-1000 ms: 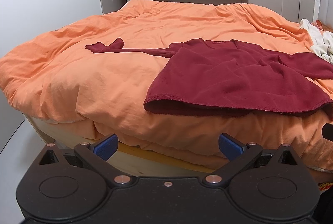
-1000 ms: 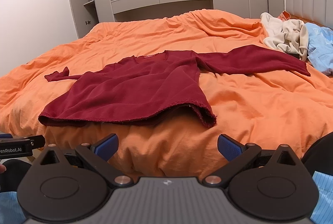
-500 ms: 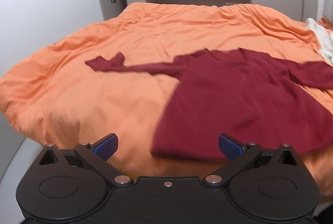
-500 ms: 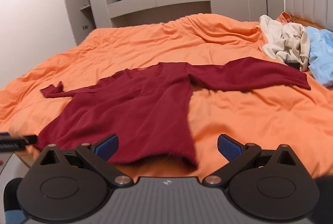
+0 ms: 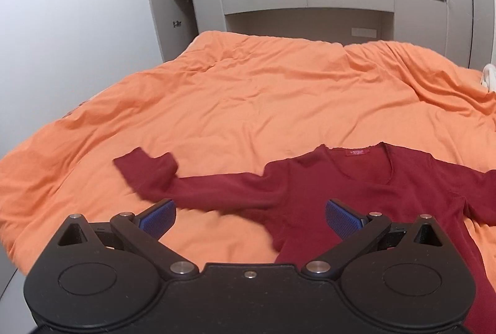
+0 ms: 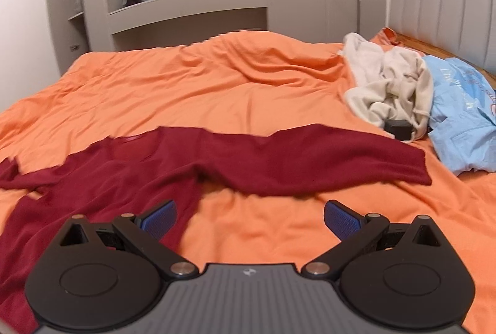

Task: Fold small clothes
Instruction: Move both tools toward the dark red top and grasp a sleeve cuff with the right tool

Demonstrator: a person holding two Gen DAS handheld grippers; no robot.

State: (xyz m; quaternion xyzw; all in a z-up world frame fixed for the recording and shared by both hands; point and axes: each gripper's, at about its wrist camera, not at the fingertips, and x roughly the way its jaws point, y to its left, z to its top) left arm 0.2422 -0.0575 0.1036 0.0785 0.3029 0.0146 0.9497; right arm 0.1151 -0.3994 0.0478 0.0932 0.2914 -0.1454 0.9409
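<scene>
Maroon sweater (image 6: 130, 175) spread flat on orange duvet (image 5: 248, 104). Cream garment (image 6: 390, 89), blue shirt (image 6: 462, 129) heaped near headboard (image 6: 440, 5). Left claw (image 5: 249, 216), right claw (image 6: 249, 217): both spread apart, empty.

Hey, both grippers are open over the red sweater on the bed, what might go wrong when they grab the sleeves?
1. The dark red sweater lies on a soft, wrinkled orange duvet; the left gripper may pinch duvet along with the sleeve.
2. The left cuff is doubled over, so a fold could trap that crease.
3. The right sleeve's end lies near the cream garment; the right gripper might snag it.
</scene>
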